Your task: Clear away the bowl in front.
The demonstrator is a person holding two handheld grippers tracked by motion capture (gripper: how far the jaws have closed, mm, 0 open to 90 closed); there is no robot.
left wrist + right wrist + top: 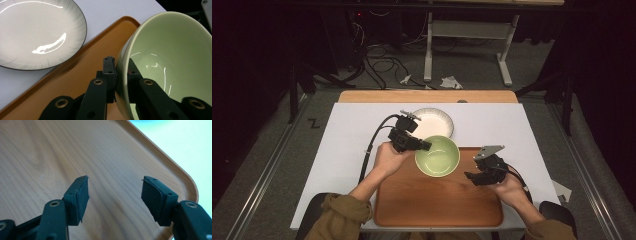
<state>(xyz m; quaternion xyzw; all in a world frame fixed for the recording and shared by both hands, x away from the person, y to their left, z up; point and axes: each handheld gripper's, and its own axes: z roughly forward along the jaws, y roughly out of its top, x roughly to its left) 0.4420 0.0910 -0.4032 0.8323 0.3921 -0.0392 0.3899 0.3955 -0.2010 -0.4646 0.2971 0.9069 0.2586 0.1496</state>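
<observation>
A pale green bowl (438, 156) hangs tilted over the far left corner of the wooden tray (437, 200). My left gripper (424, 145) is shut on its left rim, one jaw outside the wall and one inside. In the left gripper view the bowl (172, 50) rises at the right, its wall pinched between the pads of my left gripper (121, 72), with the tray (82, 72) beneath. My right gripper (472, 177) stands open over the tray's right side. The right gripper view shows my right gripper (115, 195) with nothing between its pads, above the tray (75, 152).
A white plate (432, 123) with a dark rim lies on the white table cover (347, 145) just beyond the tray; the left gripper view has the plate (35, 32) at the upper left. A table leg frame and cables stand on the floor beyond the table.
</observation>
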